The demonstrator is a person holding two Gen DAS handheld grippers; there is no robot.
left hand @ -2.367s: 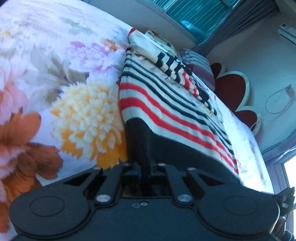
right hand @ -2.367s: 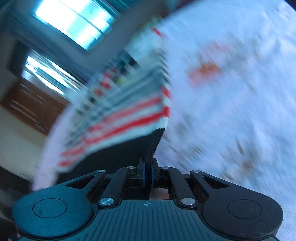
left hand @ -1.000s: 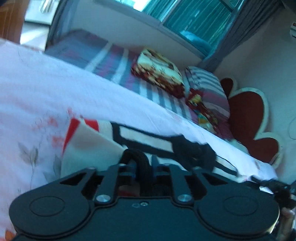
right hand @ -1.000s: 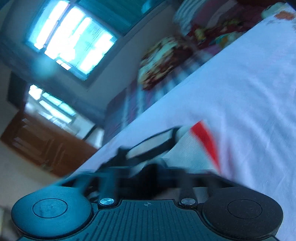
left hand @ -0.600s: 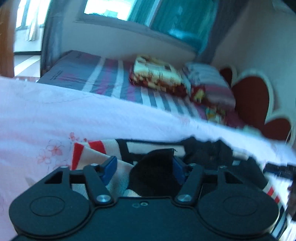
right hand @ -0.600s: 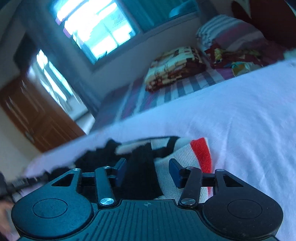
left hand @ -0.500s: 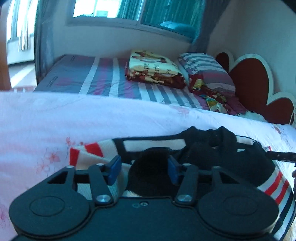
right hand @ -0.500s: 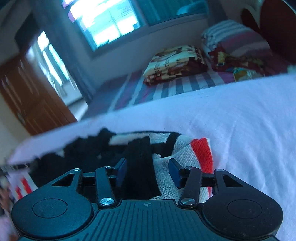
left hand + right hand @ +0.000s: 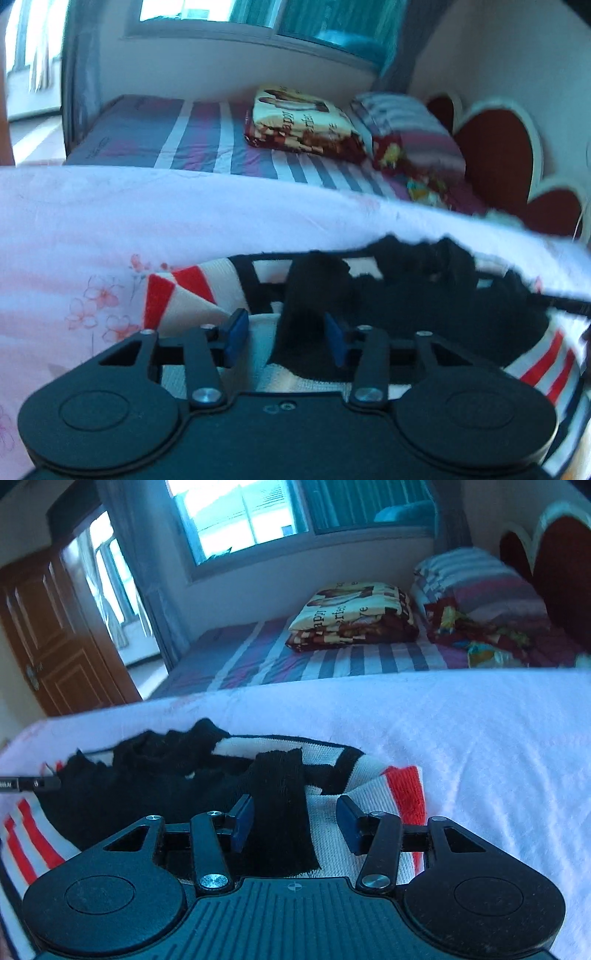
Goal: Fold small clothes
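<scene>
A striped sweater [image 9: 184, 291] in white, red and black lies folded over on the pink flowered bedsheet [image 9: 74, 229]. Its black hem [image 9: 314, 295] rests on top near the collar end. My left gripper [image 9: 284, 341] hovers low over it. Its jaws are closing around a raised fold of the hem, and a gap still shows at the left pad. In the right wrist view the sweater [image 9: 399, 786] lies the same way. My right gripper [image 9: 295, 827] straddles a black strip of hem [image 9: 280, 794]. Its jaws are closing too, with the right pad clear of the cloth.
Beyond the sheet's far edge stands a second bed [image 9: 332, 661] with a striped cover, a folded printed blanket [image 9: 354, 616] and a striped pillow [image 9: 480, 587]. A red heart-shaped headboard [image 9: 495, 155] is at the right, a wooden door [image 9: 55, 635] at the left.
Both grippers carried the black hem over while shut on it, laid it onto the sweater's far end and let go. Both views have rolled level, and the jaws now stand apart.
</scene>
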